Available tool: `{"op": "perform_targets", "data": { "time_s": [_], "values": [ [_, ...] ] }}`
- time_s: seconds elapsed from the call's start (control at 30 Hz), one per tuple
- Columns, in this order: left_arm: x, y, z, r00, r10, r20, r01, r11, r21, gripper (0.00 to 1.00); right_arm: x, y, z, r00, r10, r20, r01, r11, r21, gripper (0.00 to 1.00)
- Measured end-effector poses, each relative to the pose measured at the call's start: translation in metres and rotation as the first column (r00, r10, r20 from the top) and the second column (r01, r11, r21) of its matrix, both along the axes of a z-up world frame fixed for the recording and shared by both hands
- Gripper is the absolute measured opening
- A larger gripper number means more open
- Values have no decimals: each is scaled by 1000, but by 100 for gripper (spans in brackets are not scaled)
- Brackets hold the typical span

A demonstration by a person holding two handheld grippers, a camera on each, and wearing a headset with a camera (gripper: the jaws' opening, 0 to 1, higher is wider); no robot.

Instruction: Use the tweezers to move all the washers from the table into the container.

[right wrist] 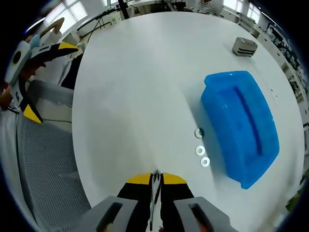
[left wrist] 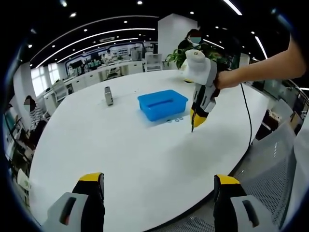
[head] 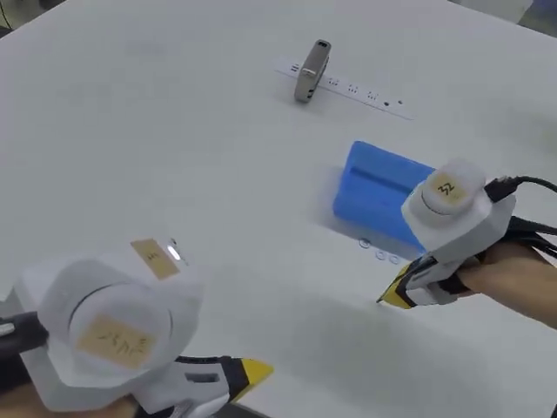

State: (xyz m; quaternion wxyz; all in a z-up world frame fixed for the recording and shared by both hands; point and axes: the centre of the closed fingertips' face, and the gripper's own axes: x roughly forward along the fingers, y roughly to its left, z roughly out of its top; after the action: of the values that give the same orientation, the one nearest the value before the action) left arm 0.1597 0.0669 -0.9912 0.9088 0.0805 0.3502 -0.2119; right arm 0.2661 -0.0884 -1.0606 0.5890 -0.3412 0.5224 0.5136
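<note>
Right gripper (right wrist: 155,178) clamped on the tweezers (right wrist: 154,203), washers (right wrist: 200,151) lying on the table (right wrist: 130,87).
From where I stood, the right gripper's jaws were pinched tight on the thin tweezers, whose tips pointed out over the white table a little short of the washers. Three washers lay in a short row on the tabletop, just beside the long wall of the blue container (right wrist: 241,121). The left gripper (left wrist: 158,180) hung near the table's edge, well apart from them, jaws spread wide and holding nothing.
</note>
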Motion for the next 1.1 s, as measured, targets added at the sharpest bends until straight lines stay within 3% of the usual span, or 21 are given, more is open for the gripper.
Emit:
{"op": "perform_targets", "data": {
  "time_s": [0.13, 0.27, 0.4, 0.53, 0.6, 0.63, 0.67, 0.8, 0.93, 1.1],
  "values": [
    [0, -2, -3, 1000, -6, -10, 6, 1000, 2, 96, 2, 3, 0, 1000, -14, -5, 14, 1000, 24, 2],
    [1, -4, -3, 1000, -10, -11, 10, 1000, 2, 96, 5, 9, 0, 998, -57, 18, 55, 995, 86, 1],
    [1, -4, -1, 1000, -13, -9, 13, 1000, 7, 96, 7, 12, 0, 990, -131, 54, 120, 978, 173, 1],
    [1, -4, 1, 1000, -13, -5, 13, 1000, 12, 95, 7, 8, 3, 971, -227, 75, 198, 940, 278, 1],
    [1, -5, 1, 1000, -16, -5, 16, 1000, 16, 95, 8, 3, 4, 953, -296, 73, 258, 910, 323, 1],
    [1, -6, 1, 1000, -17, -2, 17, 1000, 18, 95, 9, 2, 4, 942, -329, 68, 287, 894, 345, 2],
    [1, -7, 2, 1000, -18, 1, 18, 1000, 19, 95, 9, 0, 4, 917, -396, 41, 353, 856, 377, 2],
    [3, -13, 4, 1000, -21, 16, 21, 1000, 15, 95, 8, -6, 3, 875, -484, 10, 433, 792, 430, 2],
    [8, -18, 7, 999, -28, 35, 27, 1000, 12, 95, 7, -8, 3, 869, -495, 4, 444, 783, 435, 2],
    [11, -23, 8, 999, -38, 38, 37, 999, 13, 95, 8, -3, 4, 866, -498, 38, 430, 782, 451, 1]
  ]
}}
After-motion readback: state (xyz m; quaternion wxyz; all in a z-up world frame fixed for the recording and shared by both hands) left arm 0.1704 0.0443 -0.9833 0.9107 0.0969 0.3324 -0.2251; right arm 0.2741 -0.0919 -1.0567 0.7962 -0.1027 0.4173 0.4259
